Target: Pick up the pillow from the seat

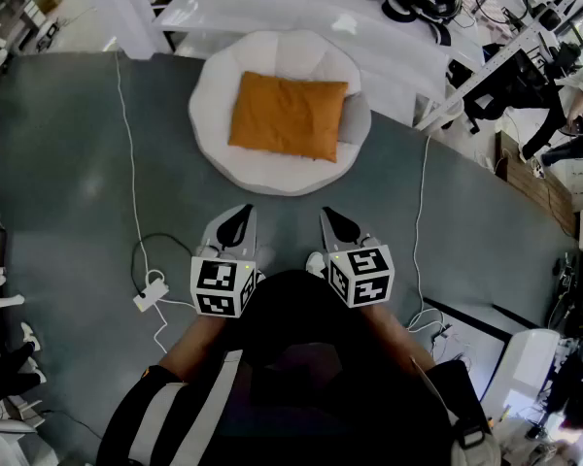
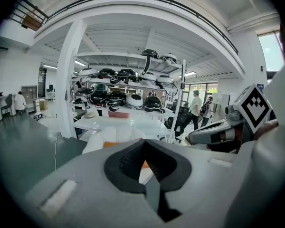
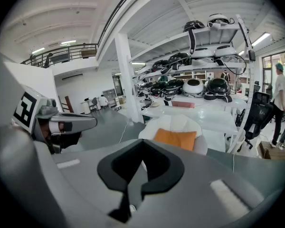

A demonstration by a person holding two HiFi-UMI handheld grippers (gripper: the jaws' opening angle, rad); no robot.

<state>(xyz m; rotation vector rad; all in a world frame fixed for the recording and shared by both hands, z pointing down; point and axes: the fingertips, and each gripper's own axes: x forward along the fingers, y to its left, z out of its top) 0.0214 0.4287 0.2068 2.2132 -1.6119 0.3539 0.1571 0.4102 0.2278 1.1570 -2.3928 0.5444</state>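
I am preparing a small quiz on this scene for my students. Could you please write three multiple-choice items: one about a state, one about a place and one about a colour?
1. How do the fingers of the left gripper and the right gripper stand?
A. Both shut, holding nothing
B. Both wide open
C. One shut, one open

2. Where is the pillow?
A. In the left gripper
B. On the white round seat
C. In the right gripper

3. What colour is the pillow?
A. Blue
B. Green
C. Orange

Answers:
1. A: each gripper view shows its fingers together with nothing between them.
2. B: the head view shows it lying on the seat, well ahead of both grippers.
3. C: it looks orange in the head view and in the right gripper view.
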